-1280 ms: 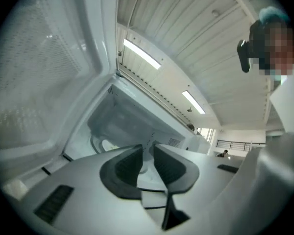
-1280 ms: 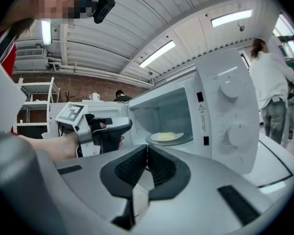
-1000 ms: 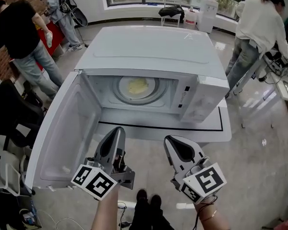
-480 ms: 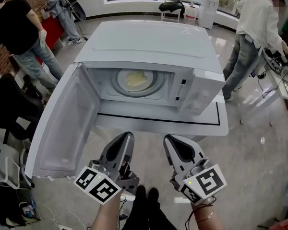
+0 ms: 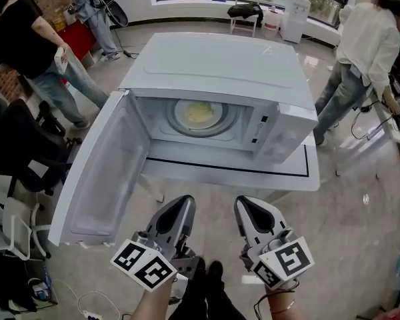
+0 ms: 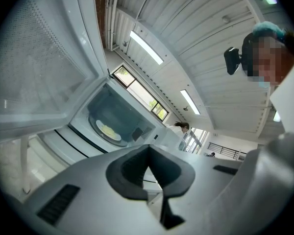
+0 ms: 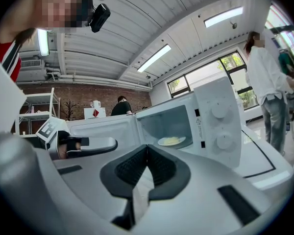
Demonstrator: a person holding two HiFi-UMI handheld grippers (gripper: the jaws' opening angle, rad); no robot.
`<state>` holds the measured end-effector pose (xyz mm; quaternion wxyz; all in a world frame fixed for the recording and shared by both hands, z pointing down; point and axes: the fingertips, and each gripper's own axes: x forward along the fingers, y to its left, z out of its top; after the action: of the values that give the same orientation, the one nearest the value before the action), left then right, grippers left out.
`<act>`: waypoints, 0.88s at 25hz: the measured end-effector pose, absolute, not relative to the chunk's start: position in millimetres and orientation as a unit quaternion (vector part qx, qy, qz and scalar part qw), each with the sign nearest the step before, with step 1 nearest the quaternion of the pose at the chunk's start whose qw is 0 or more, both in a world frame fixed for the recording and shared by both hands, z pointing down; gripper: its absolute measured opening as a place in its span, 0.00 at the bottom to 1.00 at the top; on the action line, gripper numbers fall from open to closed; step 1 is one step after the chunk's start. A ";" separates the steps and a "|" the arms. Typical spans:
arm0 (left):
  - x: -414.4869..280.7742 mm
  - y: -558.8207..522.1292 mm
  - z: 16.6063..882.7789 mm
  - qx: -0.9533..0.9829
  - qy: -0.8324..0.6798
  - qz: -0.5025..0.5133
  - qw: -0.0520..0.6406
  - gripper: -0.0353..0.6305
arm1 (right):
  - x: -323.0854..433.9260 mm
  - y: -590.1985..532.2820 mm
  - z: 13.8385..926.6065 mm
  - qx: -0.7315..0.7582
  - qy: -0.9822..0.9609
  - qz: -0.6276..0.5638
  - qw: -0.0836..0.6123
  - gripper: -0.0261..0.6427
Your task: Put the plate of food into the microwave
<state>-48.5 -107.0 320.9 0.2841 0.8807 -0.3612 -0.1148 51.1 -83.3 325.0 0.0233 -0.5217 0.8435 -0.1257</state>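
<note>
The white microwave (image 5: 213,72) stands on a white table (image 5: 300,175) with its door (image 5: 100,179) swung wide open to the left. Inside, a white plate with yellow food (image 5: 200,114) rests on the turntable; the same plate (image 6: 108,130) shows in the left gripper view, and the plate (image 7: 171,141) shows in the right gripper view too. My left gripper (image 5: 181,209) and right gripper (image 5: 248,209) hang side by side in front of the table, well short of the oven. Both are shut with nothing between their jaws.
The open door sticks out past the table's front left corner. Black office chairs (image 5: 20,152) stand at the left. A person in black (image 5: 33,39) stands at the back left, another in white (image 5: 363,59) at the right. The control panel (image 5: 280,135) faces me.
Both grippers have drawn back toward me and lower in the head view, away from the microwave. The plate stays on the turntable and the door stays open.
</note>
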 end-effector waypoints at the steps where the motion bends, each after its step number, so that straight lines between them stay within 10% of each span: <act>1: -49.7 -106.7 320.2 0.880 -0.362 -0.115 0.285 0.06 | 51.3 -82.5 324.1 -0.523 0.843 -0.124 0.022 0.06; 22: -45.8 -68.1 273.7 0.901 -0.332 -0.077 0.270 0.06 | 55.7 -38.3 264.0 -0.542 0.834 -0.097 0.028 0.06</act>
<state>-45.8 -68.1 273.7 0.2697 0.9008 -0.3317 -0.0766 55.7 -38.3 264.0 0.0282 -0.5416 0.8345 -0.0973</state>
